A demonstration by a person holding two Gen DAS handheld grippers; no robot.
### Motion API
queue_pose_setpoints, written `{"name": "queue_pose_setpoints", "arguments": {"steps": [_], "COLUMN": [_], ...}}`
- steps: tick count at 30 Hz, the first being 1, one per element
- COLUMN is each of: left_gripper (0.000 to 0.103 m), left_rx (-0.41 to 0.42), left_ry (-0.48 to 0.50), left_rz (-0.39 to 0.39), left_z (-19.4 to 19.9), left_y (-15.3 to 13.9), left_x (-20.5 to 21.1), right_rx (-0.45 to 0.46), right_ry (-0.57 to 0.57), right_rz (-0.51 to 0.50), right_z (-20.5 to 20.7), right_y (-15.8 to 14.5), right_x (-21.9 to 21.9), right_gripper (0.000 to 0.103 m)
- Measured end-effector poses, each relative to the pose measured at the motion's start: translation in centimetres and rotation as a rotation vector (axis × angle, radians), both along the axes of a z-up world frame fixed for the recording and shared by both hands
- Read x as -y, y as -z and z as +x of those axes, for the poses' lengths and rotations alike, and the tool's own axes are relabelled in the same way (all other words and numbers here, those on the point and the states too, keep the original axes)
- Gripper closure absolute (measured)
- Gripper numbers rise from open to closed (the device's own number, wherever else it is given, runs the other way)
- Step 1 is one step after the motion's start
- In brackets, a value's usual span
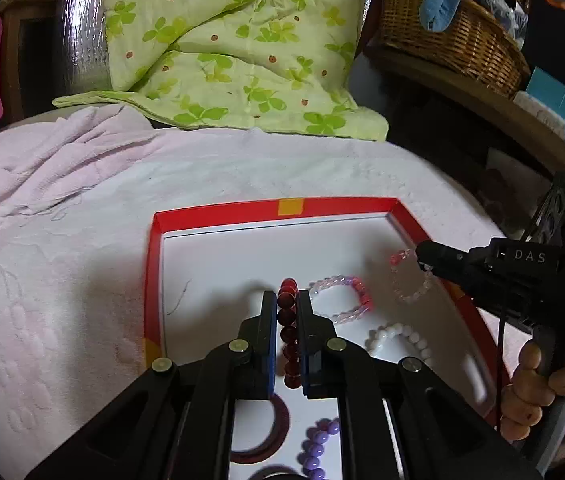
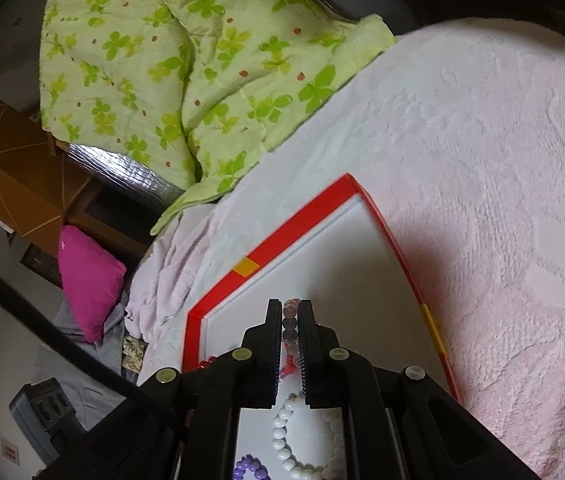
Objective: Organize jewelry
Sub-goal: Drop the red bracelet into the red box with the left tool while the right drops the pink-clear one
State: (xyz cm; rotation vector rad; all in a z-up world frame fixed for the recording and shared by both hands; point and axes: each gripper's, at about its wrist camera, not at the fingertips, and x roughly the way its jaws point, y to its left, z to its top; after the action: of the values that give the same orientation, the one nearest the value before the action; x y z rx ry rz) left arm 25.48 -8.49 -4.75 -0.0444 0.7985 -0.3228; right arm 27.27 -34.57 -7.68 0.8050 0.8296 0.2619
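White letters "DAS" stand on the right claw (image 1: 422, 254) body.

Home bedroom, w/ bed: pale pink blanket (image 1: 82, 280) spread out, green clover-print quilt (image 1: 234, 48) bunched at the back, magenta cushion (image 2: 90, 280) at the side. Wicker basket (image 1: 450, 36) w/ clothes on a wooden shelf nearby.
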Motion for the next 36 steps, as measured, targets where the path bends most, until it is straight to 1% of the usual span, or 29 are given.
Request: {"name": "queue_pose_setpoints", "arguments": {"steps": [7,15,23,36], "left_gripper": [0.093,0.093,0.093,0.093], "left_rx": [0.011,0.014,0.002,-0.010], "left_ry": [-0.014,-0.022,-0.026,-0.035], "left_rz": [0.090,0.144,0.166,0.175], "left_z": [-0.5,-0.9,-1.0,-0.9], "left_y": [0.5,0.8,1.3,1.7], "left_x": [0.6,0.9,1.0,1.1], "right_rx": [-0.011,-0.030,-0.040,-0.041], "right_ry": [0.025,0.031,0.038,0.035], "right_rz": [-0.021,-0.040,-0.042,-0.046], "right_z": [0.0,0.0,-0.2,-0.1], "right_y": [0.4,0.8,1.0,1.1], "right_x": [0.3,0.3,0.6,0.6], "right_gripper": [0.094,0.094,0.094,0.094]}}
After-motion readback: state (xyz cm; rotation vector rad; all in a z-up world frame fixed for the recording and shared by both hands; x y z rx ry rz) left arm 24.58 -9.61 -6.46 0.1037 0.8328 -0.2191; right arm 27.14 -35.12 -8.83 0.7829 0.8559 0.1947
